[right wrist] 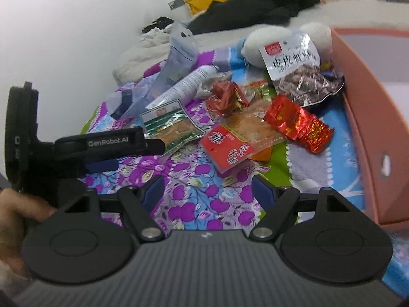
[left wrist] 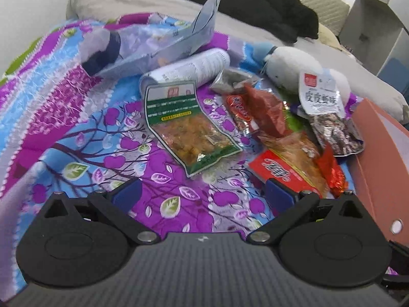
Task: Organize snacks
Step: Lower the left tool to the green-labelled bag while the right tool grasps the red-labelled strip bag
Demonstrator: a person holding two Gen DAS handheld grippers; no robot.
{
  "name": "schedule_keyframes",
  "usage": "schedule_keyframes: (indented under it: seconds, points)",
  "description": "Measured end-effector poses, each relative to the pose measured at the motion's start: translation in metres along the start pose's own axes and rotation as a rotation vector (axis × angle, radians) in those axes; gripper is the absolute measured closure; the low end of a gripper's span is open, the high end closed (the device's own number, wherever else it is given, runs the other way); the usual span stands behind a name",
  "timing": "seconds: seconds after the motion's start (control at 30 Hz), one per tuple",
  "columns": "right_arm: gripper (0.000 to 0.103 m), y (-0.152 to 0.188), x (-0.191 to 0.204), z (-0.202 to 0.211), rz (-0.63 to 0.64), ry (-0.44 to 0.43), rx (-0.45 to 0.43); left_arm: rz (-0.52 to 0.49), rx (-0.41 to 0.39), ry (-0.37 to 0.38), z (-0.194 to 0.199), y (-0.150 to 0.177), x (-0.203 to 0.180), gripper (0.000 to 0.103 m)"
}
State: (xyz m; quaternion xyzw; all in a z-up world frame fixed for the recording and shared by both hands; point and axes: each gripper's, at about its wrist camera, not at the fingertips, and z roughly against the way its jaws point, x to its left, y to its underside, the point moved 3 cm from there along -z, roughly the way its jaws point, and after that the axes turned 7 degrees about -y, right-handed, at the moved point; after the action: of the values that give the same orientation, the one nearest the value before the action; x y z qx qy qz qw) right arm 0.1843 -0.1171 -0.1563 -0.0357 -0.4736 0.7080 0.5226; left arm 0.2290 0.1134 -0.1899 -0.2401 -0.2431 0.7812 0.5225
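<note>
Snack packets lie scattered on a purple and blue floral bedspread (left wrist: 76, 117). A green-edged packet of yellow snacks (left wrist: 189, 128) lies just ahead of my left gripper (left wrist: 203, 194), which is open and empty above the spread. A red and clear packet (right wrist: 230, 145) lies ahead of my right gripper (right wrist: 207, 192), also open and empty. A shiny red foil packet (right wrist: 299, 125), a white-labelled packet of dark snacks (right wrist: 301, 71) and a crumpled red wrapper (right wrist: 225, 97) lie beyond. The left gripper's body (right wrist: 102, 143) shows at left in the right wrist view.
A pink box (right wrist: 370, 117) stands open at the right, beside the snacks. A white plush toy (left wrist: 294, 64), a white tube (left wrist: 189, 69) and a pale blue pouch (left wrist: 179, 41) lie behind the packets. Black clothing (left wrist: 268, 7) and pillows lie at the far end, against a white wall.
</note>
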Motion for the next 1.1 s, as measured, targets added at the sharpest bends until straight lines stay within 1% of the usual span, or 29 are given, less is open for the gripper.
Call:
schedule_keyframes:
  seconds: [0.03,0.17,0.23,0.33,0.37,0.4,0.43,0.5,0.57,0.6,0.67,0.7,0.73,0.8,0.87,0.93,1.07,1.1]
  points:
    - [0.034,-0.001,-0.003,-0.005,-0.016,-0.002,0.005,0.006,0.007,0.002,-0.007,-0.001,0.001,0.001]
    - [0.041,-0.003,-0.015,-0.024,-0.056,-0.015,0.019,0.022,0.029,0.018,-0.030,-0.002,0.006,0.001]
    - [0.047,-0.005,-0.020,-0.032,-0.079,-0.032,0.023,0.028,0.030,0.034,-0.038,-0.002,0.008,0.002]
    - [0.048,-0.006,-0.029,-0.041,-0.145,-0.059,0.010,0.029,0.038,0.057,-0.048,-0.004,0.008,0.008]
    - [0.049,-0.007,-0.033,-0.044,-0.186,-0.087,0.002,0.020,0.034,0.062,-0.050,-0.006,0.007,0.008]
    - [0.051,-0.008,-0.037,-0.047,-0.225,-0.104,-0.001,0.009,0.030,0.067,-0.053,-0.007,0.006,0.010]
    - [0.057,-0.008,-0.042,-0.050,-0.267,-0.121,-0.007,0.002,0.033,0.069,-0.056,-0.008,0.005,0.010]
    - [0.063,-0.009,-0.048,-0.055,-0.337,-0.144,-0.012,-0.003,0.035,0.067,-0.061,-0.009,0.004,0.011]
    - [0.073,-0.009,-0.051,-0.059,-0.378,-0.154,-0.009,-0.021,0.025,0.060,-0.063,-0.011,0.001,0.014]
    - [0.082,-0.009,-0.051,-0.060,-0.383,-0.151,-0.007,-0.033,0.020,0.051,-0.064,-0.012,0.000,0.017]
    - [0.088,-0.009,-0.051,-0.060,-0.381,-0.151,-0.006,-0.032,0.007,0.044,-0.065,-0.013,-0.001,0.023]
    - [0.092,-0.009,-0.051,-0.058,-0.378,-0.152,-0.009,-0.037,0.001,0.040,-0.066,-0.013,-0.001,0.028]
    - [0.094,-0.010,-0.050,-0.057,-0.374,-0.152,-0.012,-0.048,-0.003,0.032,-0.067,-0.013,-0.002,0.033]
    - [0.096,-0.009,-0.049,-0.053,-0.361,-0.152,-0.016,-0.075,-0.014,0.014,-0.066,-0.013,-0.004,0.040]
    - [0.097,-0.010,-0.047,-0.048,-0.354,-0.158,-0.020,-0.083,-0.020,0.012,-0.066,-0.013,-0.004,0.044]
    - [0.097,-0.009,-0.047,-0.043,-0.347,-0.158,-0.021,-0.082,-0.027,0.017,-0.064,-0.013,-0.002,0.049]
    - [0.097,-0.005,-0.044,-0.032,-0.331,-0.152,-0.017,-0.087,-0.030,0.036,-0.057,-0.010,-0.002,0.056]
    - [0.097,-0.003,-0.043,-0.029,-0.327,-0.153,-0.015,-0.085,-0.028,0.040,-0.055,-0.009,-0.002,0.060]
